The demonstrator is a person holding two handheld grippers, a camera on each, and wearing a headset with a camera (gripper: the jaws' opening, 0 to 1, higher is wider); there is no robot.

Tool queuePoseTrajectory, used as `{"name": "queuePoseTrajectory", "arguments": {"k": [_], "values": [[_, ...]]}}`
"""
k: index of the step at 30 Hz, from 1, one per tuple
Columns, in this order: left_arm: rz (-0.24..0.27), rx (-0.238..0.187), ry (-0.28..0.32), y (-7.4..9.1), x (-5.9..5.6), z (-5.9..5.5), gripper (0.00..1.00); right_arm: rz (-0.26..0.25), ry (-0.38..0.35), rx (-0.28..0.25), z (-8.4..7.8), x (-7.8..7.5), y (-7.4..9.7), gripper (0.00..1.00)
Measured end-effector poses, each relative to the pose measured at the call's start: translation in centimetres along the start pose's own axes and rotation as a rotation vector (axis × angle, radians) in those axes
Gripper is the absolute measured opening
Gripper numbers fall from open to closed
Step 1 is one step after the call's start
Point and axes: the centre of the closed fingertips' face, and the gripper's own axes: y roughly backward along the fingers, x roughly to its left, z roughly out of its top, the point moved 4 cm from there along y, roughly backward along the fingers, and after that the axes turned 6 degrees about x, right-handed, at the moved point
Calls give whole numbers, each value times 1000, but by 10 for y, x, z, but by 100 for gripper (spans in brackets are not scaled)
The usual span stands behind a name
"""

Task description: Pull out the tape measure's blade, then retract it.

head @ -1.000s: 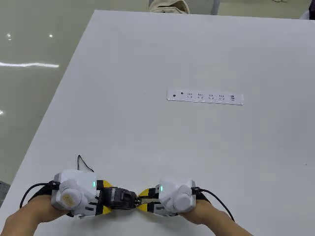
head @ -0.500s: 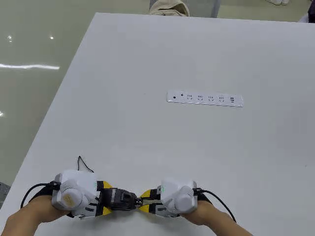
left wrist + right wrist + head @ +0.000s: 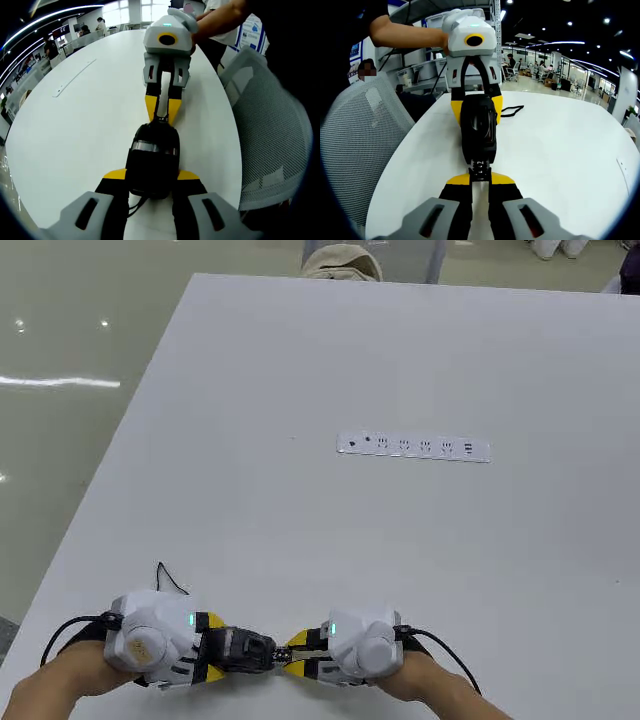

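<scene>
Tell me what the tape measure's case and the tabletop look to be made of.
The tape measure has a case that looks like black moulded plastic, perhaps rubber-coated: soft highlights on rounded edges, plus a shiny silvery band, metal or chromed plastic. The tabletop looks like white laminate or painted board: smooth, even, faintly glossy; its core cannot be told.
</scene>
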Motion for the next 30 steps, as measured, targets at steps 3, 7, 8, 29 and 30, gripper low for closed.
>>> {"name": "queuePoseTrajectory", "arguments": {"k": [3, 7, 8, 29, 30], "values": [[1, 0, 1, 0, 0, 0, 29, -1, 2, 1, 0, 0, 1, 8], [0, 0, 2, 0, 0, 0, 29, -1, 3, 3, -1, 0, 3, 8], [0, 0, 2, 0, 0, 0, 29, 0, 2, 3, -2, 0, 3, 8], [1, -6, 1, 0, -2, 1, 29, 3, 2, 4, -7, 2, 10, 9], [2, -5, 1, 0, -2, 1, 29, 2, 4, 5, -7, 2, 11, 9]]}}
